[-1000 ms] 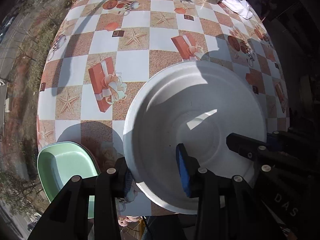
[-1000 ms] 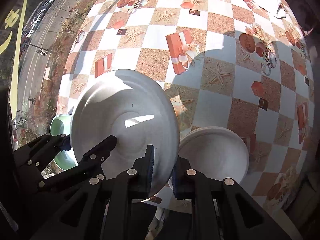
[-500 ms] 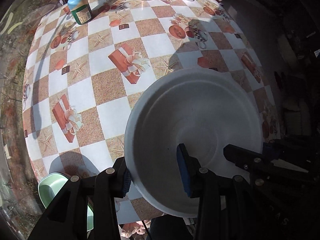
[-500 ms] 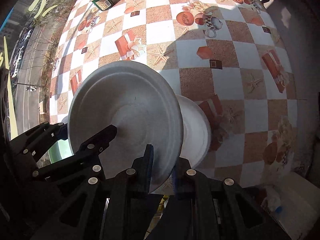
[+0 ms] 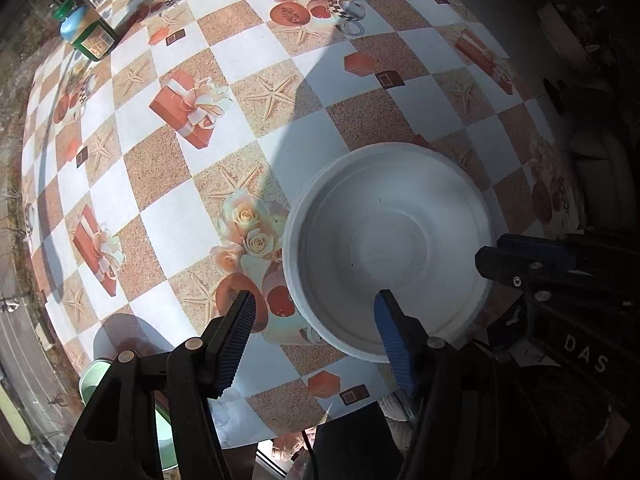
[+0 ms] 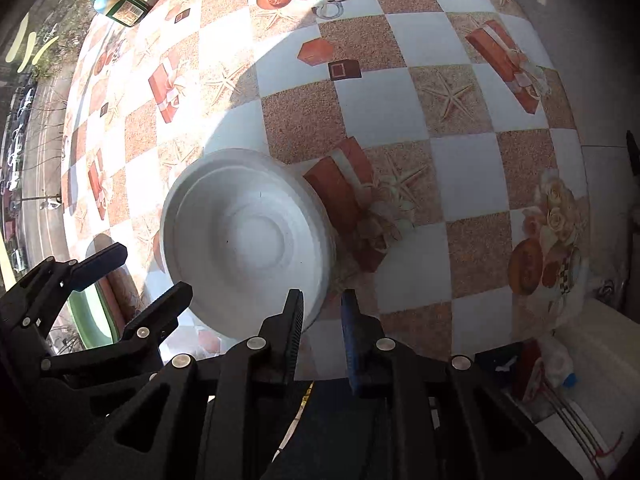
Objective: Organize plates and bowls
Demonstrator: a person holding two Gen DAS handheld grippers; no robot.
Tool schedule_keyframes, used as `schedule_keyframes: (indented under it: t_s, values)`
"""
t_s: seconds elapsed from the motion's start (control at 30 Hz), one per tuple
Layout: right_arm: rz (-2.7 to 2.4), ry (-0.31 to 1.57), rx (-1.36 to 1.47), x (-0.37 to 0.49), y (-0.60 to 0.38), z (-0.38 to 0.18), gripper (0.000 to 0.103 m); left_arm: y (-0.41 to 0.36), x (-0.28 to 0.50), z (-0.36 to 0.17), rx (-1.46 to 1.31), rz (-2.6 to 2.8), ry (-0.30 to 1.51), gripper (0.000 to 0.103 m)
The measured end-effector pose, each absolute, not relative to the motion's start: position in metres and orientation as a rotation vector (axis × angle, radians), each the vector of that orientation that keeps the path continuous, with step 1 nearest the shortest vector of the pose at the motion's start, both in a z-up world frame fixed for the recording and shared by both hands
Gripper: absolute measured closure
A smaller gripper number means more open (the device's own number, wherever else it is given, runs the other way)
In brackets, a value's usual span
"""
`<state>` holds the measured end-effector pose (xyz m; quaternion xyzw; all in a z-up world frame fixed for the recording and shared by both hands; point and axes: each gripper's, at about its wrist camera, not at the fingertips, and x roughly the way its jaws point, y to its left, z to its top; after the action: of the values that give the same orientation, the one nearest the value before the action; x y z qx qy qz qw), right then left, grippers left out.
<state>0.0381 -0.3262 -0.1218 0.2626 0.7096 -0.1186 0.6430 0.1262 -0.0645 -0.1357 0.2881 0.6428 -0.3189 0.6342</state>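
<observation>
A white foam plate [image 5: 384, 240] lies nested on another white plate near the table's front edge; in the right wrist view the stack [image 6: 244, 240] shows layered rims on its right side. My right gripper [image 6: 322, 312] is closed on the near rim of the top plate and shows in the left wrist view at the plate's right edge [image 5: 496, 258]. My left gripper [image 5: 314, 320] is open: its blue finger hovers over the plate's near rim and its black finger stands clear to the left. A pale green bowl [image 5: 94, 376] sits at the table's front left corner, partly hidden behind the left gripper.
The table wears a checkered cloth [image 5: 168, 208] with starfish and gift prints. A green-capped bottle [image 5: 86, 36] stands at the far left. The table edge runs close below both grippers. On the floor to the right sit white boxes [image 6: 592, 360].
The white plate was carried right and set down onto the second white plate. The left gripper's fingers spread wider and came off the plate. The green bowl slid further toward the frame's left edge.
</observation>
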Motion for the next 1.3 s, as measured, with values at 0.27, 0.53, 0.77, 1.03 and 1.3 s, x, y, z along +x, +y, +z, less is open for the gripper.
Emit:
schedule_keyframes:
  t_s: [0.27, 0.53, 0.77, 1.03, 1.3]
  values:
    - [-0.328, 1.636, 0.575, 0.024, -0.339, -0.125, 0.003, -0.032, 0.143, -0.141, 0.613, -0.624, 1.529, 0.023]
    - [-0.330, 1.682, 0.584, 0.014, -0.331, -0.137, 0.003, -0.021, 0.143, -0.146, 0.620, -0.579, 1.558, 0.023]
    - [-0.333, 1.699, 0.564, 0.011, -0.320, -0.140, 0.003, -0.019, 0.145, -0.147, 0.603, -0.572, 1.564, 0.023]
    - [-0.352, 1.699, 0.556, 0.014, -0.315, -0.136, 0.003, -0.021, 0.149, -0.143, 0.596, -0.585, 1.557, 0.023]
    - [-0.370, 1.712, 0.562, 0.006, -0.314, -0.138, 0.003, -0.025, 0.147, -0.144, 0.596, -0.591, 1.555, 0.023]
